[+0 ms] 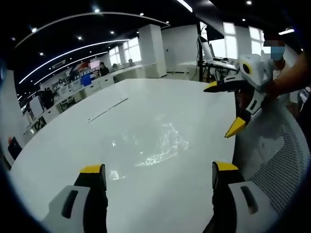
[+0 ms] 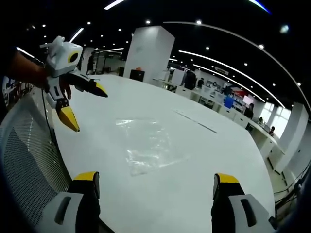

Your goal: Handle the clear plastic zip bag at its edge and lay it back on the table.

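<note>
The clear plastic zip bag (image 1: 155, 145) lies flat and crinkled on the white table (image 1: 160, 204), a little ahead of my left gripper (image 1: 158, 170), whose yellow-tipped jaws stand wide apart with nothing between them. My right gripper (image 1: 223, 108) comes in from the right, held above the table's edge, open and apart from the bag. In the right gripper view the bag (image 2: 146, 143) rests ahead of my right gripper (image 2: 156, 177), which is open and holds nothing. My left gripper (image 2: 86, 108) hovers open at the left, held by a hand.
A grey mesh chair back (image 1: 282, 160) stands at the table's near edge, seen also as the mesh chair (image 2: 24, 155). A thin flat strip (image 1: 107, 110) lies farther out on the table. Desks, screens and people fill the office beyond.
</note>
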Demonstrator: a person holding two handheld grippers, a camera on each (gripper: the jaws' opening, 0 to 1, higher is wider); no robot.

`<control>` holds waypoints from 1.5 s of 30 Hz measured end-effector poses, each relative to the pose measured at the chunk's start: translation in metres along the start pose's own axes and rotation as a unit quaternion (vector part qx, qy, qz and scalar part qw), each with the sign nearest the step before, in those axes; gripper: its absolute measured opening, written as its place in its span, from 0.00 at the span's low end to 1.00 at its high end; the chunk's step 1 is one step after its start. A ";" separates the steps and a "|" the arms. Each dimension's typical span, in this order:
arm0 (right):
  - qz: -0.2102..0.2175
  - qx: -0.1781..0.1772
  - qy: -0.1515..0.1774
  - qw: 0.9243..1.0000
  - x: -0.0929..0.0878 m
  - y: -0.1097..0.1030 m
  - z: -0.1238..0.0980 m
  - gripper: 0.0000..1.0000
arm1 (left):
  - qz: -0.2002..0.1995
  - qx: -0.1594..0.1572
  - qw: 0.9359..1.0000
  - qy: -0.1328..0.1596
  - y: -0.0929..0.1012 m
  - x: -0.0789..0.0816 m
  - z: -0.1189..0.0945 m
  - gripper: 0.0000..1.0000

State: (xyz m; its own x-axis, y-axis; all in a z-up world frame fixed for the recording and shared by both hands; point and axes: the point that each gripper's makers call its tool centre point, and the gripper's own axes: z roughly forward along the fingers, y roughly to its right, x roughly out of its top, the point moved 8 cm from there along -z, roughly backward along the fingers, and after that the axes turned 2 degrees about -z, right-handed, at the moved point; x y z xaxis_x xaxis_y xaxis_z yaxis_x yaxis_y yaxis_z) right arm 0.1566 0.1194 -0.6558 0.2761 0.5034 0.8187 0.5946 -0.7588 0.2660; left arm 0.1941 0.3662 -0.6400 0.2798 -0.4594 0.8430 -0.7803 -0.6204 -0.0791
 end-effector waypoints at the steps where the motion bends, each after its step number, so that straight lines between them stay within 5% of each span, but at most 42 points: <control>1: 0.000 0.000 0.000 1.000 0.000 0.000 0.000 0.98 | 0.002 -0.003 1.000 -0.002 0.001 0.001 0.003 0.88; 25: -0.006 0.003 -0.009 1.000 -0.005 0.000 0.004 0.97 | 0.052 -0.063 0.995 -0.051 0.031 0.019 0.060 0.79; 45: -0.007 -0.009 -0.017 1.000 -0.008 0.003 0.002 0.93 | 0.081 -0.106 0.986 -0.100 0.038 0.026 0.101 0.66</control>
State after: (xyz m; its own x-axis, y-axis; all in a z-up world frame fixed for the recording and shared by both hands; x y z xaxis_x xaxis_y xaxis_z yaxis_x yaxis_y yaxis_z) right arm 0.1582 0.1142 -0.6624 0.2926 0.5280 0.7973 0.5856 -0.7580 0.2871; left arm 0.2283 0.2672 -0.6749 0.2292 -0.6708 0.7054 -0.9172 -0.3915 -0.0744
